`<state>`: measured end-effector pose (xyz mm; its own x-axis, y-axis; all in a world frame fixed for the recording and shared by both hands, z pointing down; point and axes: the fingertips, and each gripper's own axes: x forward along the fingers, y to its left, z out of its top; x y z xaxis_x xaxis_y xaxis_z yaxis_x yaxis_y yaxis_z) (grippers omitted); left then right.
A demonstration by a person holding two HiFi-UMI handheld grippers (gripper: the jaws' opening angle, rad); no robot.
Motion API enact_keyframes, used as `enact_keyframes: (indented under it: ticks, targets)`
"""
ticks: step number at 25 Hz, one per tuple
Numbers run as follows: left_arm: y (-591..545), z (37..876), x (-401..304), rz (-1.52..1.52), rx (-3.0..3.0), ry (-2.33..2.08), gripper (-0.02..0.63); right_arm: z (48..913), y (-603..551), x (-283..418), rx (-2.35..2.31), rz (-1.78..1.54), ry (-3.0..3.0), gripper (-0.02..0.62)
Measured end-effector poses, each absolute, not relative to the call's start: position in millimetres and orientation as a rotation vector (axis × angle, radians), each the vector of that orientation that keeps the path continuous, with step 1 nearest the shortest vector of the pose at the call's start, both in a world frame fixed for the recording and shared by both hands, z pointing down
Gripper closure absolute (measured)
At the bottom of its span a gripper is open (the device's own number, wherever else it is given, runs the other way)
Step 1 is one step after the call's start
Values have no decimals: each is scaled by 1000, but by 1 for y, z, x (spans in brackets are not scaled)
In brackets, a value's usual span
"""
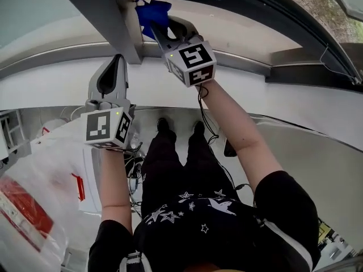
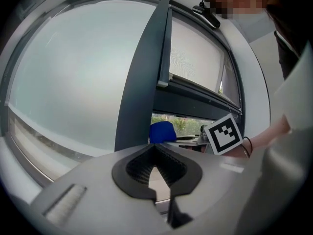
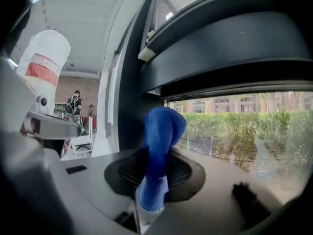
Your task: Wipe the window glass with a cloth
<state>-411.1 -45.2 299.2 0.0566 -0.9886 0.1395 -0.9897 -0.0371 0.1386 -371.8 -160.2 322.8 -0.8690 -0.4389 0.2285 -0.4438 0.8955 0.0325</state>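
A blue cloth (image 1: 152,13) is clamped in my right gripper (image 1: 164,27), raised to the clear window glass (image 3: 244,126) just right of the dark upright frame post (image 1: 105,16). In the right gripper view the blue cloth (image 3: 160,151) stands up between the jaws, which are shut on it. My left gripper (image 1: 112,75) hangs lower and to the left, shut with nothing in it, its jaws pointing at the frosted pane (image 2: 73,77) and the post (image 2: 144,77). From there the blue cloth (image 2: 162,131) shows beyond the post, beside the right gripper's marker cube (image 2: 224,133).
A white sill (image 1: 295,103) runs below the window. A dark sash bar (image 3: 230,48) crosses above the clear pane. A plastic bag with red print (image 1: 25,208) lies at the lower left. The person's legs and shoes (image 1: 178,132) are below.
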Motion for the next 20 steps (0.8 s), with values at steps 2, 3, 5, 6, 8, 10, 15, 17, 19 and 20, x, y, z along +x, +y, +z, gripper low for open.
enact_keyframes:
  ticks: [2,3,5,6,8,10,15,17,19,20]
  targets:
    - [-53,297,-409,23,2157,-2037,598,320,-167,-377,672,39,-2859,507]
    - [-56,297,-409,27,2167,-2037,598,318,-169,-379,673,38,-2870,508]
    - [-61,299,-408,24,2176,-2031,598,317,-173,-383,676,33,-2885,507]
    - [-63,301,-408,25,2176,-2029,597,317,-175,-384,680,32,-2890,508]
    - [-64,306,-407,37,2164,-2035,598,315,-179,-383,692,31,-2899,508]
    - [-66,310,-402,50,2144,-2038,597,311,-186,-374,711,37,-2914,508]
    - [-89,316,-357,98,2176,-1966,597,307,-207,-318,773,95,-2935,508]
    - [-101,316,-332,115,2219,-1923,598,308,-214,-290,802,106,-2928,507]
    - [-112,315,-306,130,2251,-1892,597,310,-222,-261,829,111,-2914,507]
    - [-118,314,-291,135,2266,-1876,598,311,-226,-245,845,114,-2905,506]
